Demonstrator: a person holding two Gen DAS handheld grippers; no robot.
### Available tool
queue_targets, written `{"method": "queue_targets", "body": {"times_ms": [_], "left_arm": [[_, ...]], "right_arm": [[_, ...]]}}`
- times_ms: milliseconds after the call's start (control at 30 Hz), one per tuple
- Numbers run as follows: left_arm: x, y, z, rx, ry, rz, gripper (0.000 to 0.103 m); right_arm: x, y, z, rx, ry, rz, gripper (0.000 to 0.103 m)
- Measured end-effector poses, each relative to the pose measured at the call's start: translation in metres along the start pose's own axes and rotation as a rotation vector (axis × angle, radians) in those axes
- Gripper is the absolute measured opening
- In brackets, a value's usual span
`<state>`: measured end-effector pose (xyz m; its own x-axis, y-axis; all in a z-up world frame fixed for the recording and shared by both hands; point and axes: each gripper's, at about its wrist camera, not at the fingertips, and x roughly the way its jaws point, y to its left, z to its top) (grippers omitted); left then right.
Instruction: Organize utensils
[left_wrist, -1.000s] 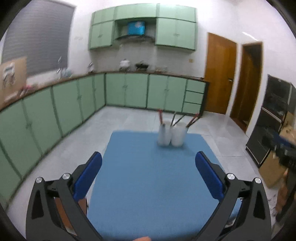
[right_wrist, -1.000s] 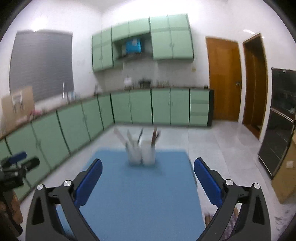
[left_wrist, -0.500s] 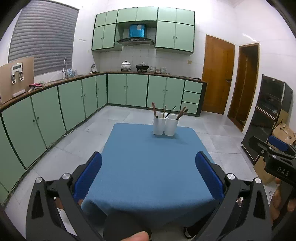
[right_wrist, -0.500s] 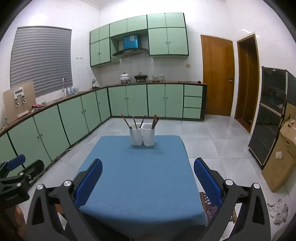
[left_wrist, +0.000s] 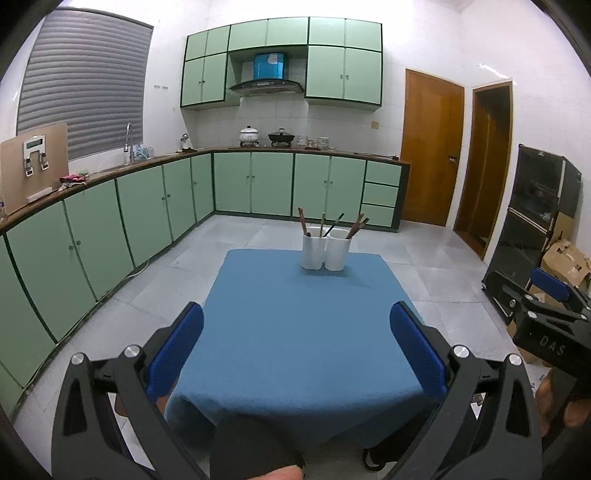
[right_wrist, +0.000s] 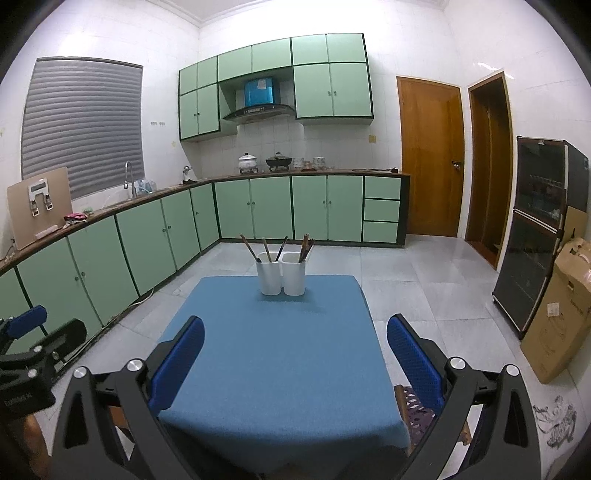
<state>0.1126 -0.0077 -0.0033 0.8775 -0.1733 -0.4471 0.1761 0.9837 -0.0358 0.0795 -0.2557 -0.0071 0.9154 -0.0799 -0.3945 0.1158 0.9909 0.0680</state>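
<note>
Two white utensil cups stand side by side at the far edge of a table with a blue cloth (left_wrist: 295, 332). The left cup (left_wrist: 312, 253) and the right cup (left_wrist: 338, 254) each hold several brown sticks, likely chopsticks. They also show in the right wrist view as the left cup (right_wrist: 269, 275) and the right cup (right_wrist: 294, 275). My left gripper (left_wrist: 295, 349) is open and empty, held back over the table's near edge. My right gripper (right_wrist: 295, 350) is open and empty, likewise far from the cups.
Green kitchen cabinets (left_wrist: 147, 206) run along the left and back walls. A black cabinet (right_wrist: 535, 236) and a cardboard box (right_wrist: 557, 314) stand on the right. A stool (right_wrist: 413, 402) stands by the table's right front corner. The right gripper shows at the left wrist view's right edge (left_wrist: 546, 295).
Both grippers have pulled back from the table and risen. The cups now look farther away and the table's near edge shows. Both stay open.
</note>
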Motion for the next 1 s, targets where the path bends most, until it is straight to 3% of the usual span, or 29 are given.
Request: {"method": "queue_targets", "body": {"times_ms": [1000], "left_arm": [[-0.015, 0.006, -0.002, -0.006, -0.038, 0.048, 0.098]], "right_arm": [[-0.007, -0.003, -0.003, 0.003, -0.013, 0.009, 0.097]]}}
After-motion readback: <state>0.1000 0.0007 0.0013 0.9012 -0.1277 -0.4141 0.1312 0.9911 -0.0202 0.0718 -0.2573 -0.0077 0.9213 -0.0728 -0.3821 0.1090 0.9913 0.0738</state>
